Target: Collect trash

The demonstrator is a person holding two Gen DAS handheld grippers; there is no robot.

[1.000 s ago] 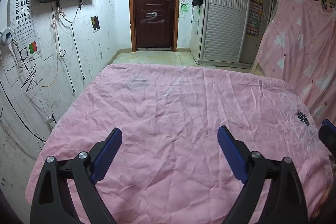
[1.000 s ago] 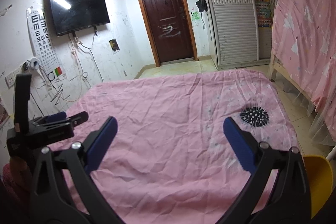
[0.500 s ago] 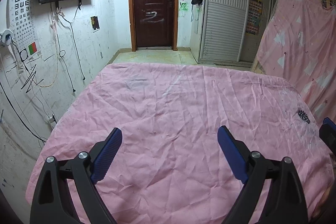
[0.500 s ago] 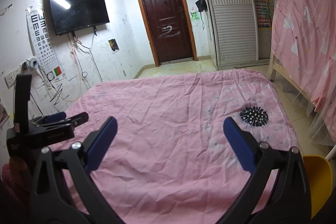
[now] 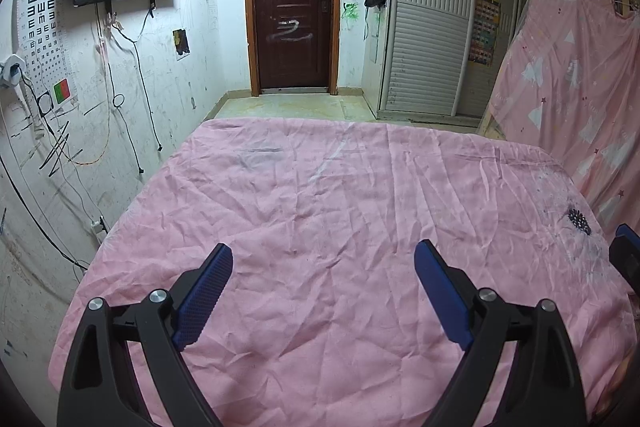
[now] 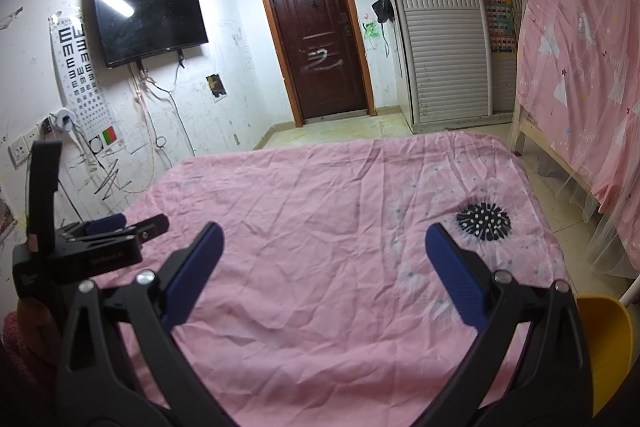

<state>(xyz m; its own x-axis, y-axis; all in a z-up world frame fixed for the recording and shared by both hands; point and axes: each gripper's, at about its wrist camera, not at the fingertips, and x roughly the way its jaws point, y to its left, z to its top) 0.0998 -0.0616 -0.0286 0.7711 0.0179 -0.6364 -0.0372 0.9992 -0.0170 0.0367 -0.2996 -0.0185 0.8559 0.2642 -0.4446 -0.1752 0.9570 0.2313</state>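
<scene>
A wrinkled pink sheet covers the surface in front of me, and no piece of trash shows on it in either view. My left gripper hangs open above the near part of the sheet, nothing between its blue pads. My right gripper is open too, over the sheet, with nothing between its fingers. In the right wrist view the left gripper shows from the side at the left edge, held in a hand. A tip of the right gripper peeks in at the right edge of the left wrist view.
A black spiky print marks the sheet at the right. A yellow container sits low at the right, beside the sheet's edge. A pink curtain on a wooden frame stands to the right; a scribbled wall with cables runs along the left.
</scene>
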